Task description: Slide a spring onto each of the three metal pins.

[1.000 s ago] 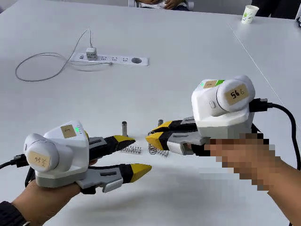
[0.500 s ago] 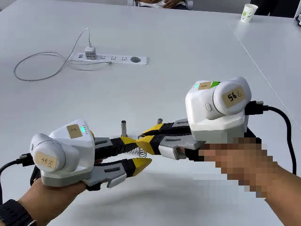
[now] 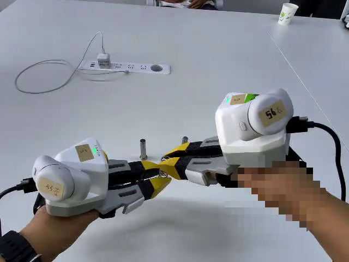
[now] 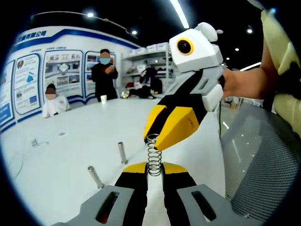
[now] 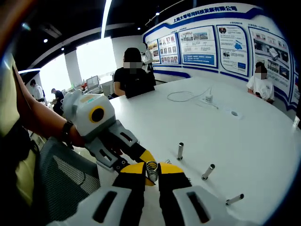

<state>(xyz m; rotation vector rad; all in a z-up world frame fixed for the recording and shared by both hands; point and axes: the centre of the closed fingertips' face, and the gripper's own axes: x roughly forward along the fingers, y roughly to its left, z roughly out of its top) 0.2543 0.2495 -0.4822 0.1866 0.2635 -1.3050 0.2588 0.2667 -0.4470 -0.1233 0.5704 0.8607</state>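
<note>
A small metal spring (image 3: 162,173) hangs above the white table between the two grippers' yellow tips. My left gripper (image 4: 154,168) is shut on the spring's (image 4: 154,159) lower end, and the spring stands upright from its jaws. My right gripper (image 5: 151,170) comes in from the right and is shut on the spring's (image 5: 151,169) other end. Two upright metal pins (image 3: 143,148) (image 3: 185,141) stand just behind the tips. The right gripper view has three pins (image 5: 180,150) (image 5: 208,171) (image 5: 234,199) in a row, all bare.
At the back left of the table (image 3: 218,60) lies a white power strip (image 3: 125,68) with a plugged charger and a looped cable. A paper cup (image 3: 288,13) stands at the far right. People sit and stand beyond the far edge.
The right gripper lifted the spring off the table and brought it to the left gripper. The left jaws, open a second ago, have shut on it.
</note>
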